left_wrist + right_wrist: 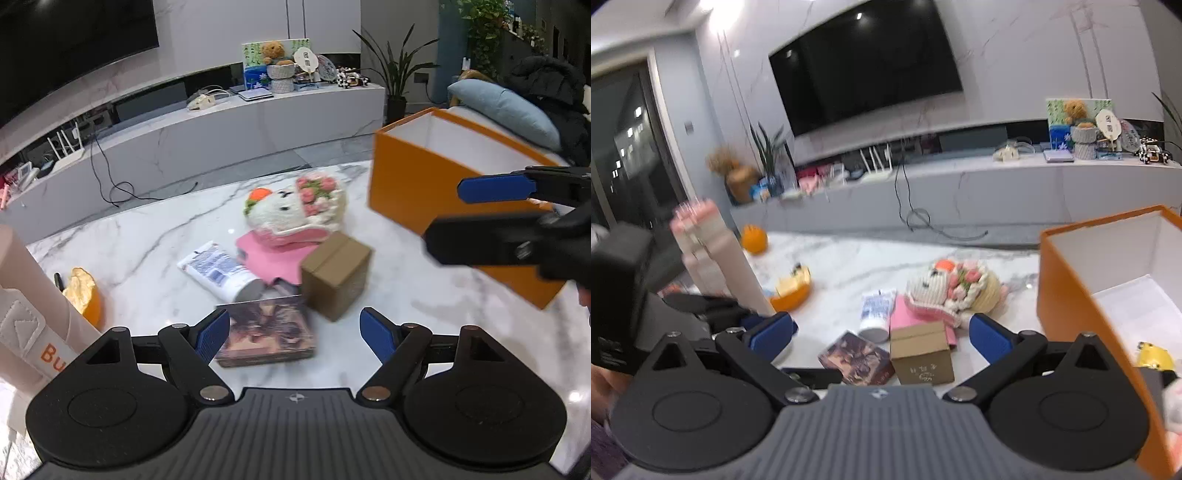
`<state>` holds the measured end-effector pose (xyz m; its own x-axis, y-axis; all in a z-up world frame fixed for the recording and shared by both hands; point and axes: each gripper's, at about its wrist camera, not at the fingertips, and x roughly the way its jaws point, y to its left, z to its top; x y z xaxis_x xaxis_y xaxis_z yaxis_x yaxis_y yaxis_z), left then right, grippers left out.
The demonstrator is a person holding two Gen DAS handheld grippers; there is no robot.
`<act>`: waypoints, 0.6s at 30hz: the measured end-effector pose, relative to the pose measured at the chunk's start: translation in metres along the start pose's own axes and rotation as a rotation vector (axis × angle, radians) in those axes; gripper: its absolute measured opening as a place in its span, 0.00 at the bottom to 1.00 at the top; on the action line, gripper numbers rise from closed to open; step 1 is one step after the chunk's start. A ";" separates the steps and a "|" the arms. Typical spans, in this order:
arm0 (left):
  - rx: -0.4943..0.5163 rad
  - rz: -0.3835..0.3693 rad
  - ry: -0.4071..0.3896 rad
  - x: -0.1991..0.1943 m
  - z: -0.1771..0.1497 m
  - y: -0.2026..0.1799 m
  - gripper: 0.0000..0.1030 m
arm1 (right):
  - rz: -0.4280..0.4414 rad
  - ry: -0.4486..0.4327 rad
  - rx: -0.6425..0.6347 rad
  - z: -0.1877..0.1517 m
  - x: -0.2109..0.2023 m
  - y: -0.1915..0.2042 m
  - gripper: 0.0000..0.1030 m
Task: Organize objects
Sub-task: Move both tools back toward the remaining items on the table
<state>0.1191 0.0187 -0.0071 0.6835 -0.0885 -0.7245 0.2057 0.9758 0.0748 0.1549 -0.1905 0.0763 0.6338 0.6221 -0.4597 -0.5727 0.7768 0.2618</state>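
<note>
- Only the right wrist view looks inside the orange box point(1067, 295): a yellow item point(1154, 355), blurred, perhaps a packet.
- Left gripper point(293, 332) and right gripper point(882, 332) both gape, empty, above the picture box point(267, 338) and brown carton point(334, 275) on the marble table point(424, 314).
- A pink-white bottle point(33, 314), cut off, reads "Bu".

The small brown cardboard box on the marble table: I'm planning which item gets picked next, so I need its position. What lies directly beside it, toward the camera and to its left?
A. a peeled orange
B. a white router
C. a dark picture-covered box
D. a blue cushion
C: in the left wrist view the brown cardboard box sits right next to the dark picture-covered box on the marble table.
</note>
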 end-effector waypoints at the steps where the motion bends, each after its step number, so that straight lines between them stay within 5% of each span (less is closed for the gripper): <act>1: -0.012 0.010 -0.002 0.004 -0.002 0.004 0.89 | -0.006 0.015 -0.004 -0.004 0.007 0.000 0.99; 11: -0.072 0.000 0.040 0.022 -0.014 0.015 0.88 | -0.121 0.124 0.063 -0.025 0.080 -0.016 0.99; 18: -0.165 -0.020 0.072 0.031 -0.018 0.030 0.87 | -0.121 0.149 0.050 -0.031 0.102 -0.016 0.99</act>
<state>0.1336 0.0485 -0.0396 0.6273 -0.0993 -0.7724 0.0964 0.9941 -0.0494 0.2131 -0.1426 -0.0010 0.6108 0.5053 -0.6096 -0.4682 0.8513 0.2366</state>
